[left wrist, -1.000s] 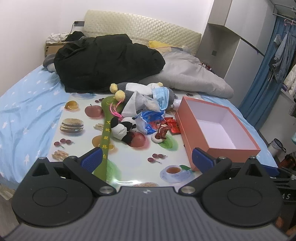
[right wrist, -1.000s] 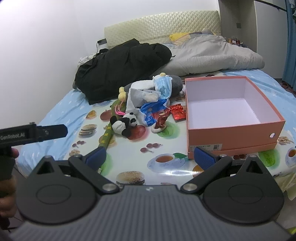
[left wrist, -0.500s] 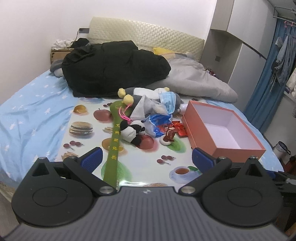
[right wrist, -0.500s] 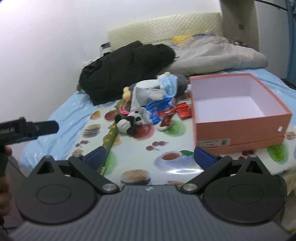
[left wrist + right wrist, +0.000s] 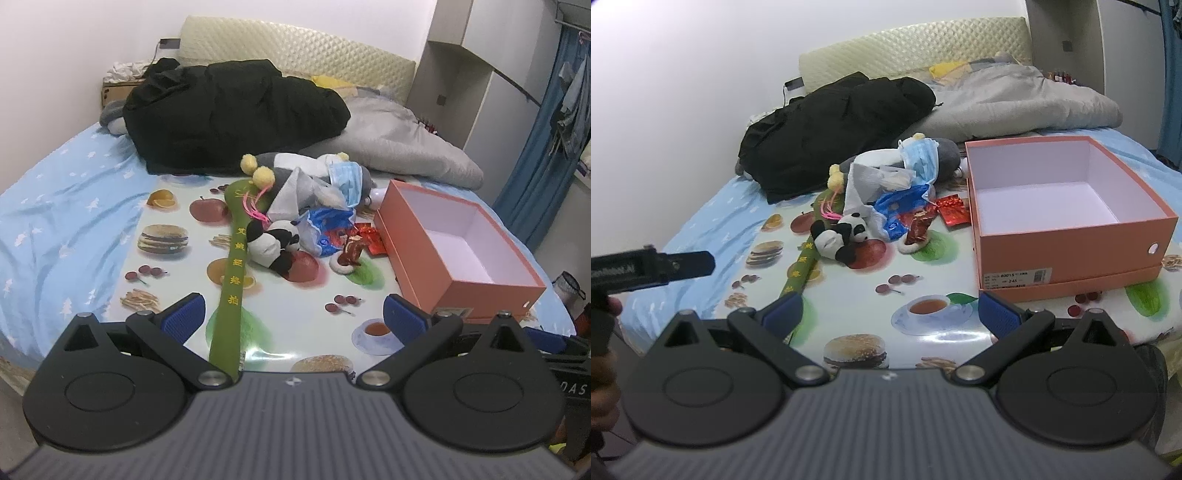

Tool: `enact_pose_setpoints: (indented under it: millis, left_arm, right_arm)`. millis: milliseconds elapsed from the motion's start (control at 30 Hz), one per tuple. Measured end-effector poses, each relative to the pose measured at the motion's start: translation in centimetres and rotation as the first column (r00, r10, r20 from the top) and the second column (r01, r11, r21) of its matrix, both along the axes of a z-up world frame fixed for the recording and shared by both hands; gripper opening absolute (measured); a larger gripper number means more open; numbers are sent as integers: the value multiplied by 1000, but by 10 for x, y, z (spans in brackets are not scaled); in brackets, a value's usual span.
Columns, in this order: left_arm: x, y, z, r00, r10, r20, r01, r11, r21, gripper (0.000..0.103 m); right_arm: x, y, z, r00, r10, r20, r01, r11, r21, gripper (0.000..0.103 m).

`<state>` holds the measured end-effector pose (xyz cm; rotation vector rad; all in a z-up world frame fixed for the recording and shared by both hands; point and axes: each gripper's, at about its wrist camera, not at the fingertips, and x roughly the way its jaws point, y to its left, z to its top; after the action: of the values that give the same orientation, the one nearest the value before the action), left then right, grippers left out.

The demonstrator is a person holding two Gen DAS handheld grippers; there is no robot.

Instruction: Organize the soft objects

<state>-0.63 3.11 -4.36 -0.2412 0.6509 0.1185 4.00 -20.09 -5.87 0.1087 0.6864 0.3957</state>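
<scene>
Panda plush [image 5: 272, 248] lies on its side (beside empty orange box [image 5: 491, 287]).

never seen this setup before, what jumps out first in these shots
The open, empty salmon-pink cardboard box sits on the right of the food-printed plastic mat. Left of it lies a jumble of soft things: a small black-and-white panda plush, a grey plush wearing a blue face mask and a long green fabric stick. Behind, a black padded coat is heaped on the bed.

glossy plastic mat [image 5: 303, 314], plush panda [image 5: 271, 245]
</scene>
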Motion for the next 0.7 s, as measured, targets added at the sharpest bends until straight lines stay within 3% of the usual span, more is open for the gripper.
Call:
enact_pose_setpoints:
  millis: [700]
  left_arm:
    - [47,5,-20,999,-31,-43,31,1000,-3,103]
  right_arm:
    - [32,9,-16,997,-39,-72,37,999,-20,103]
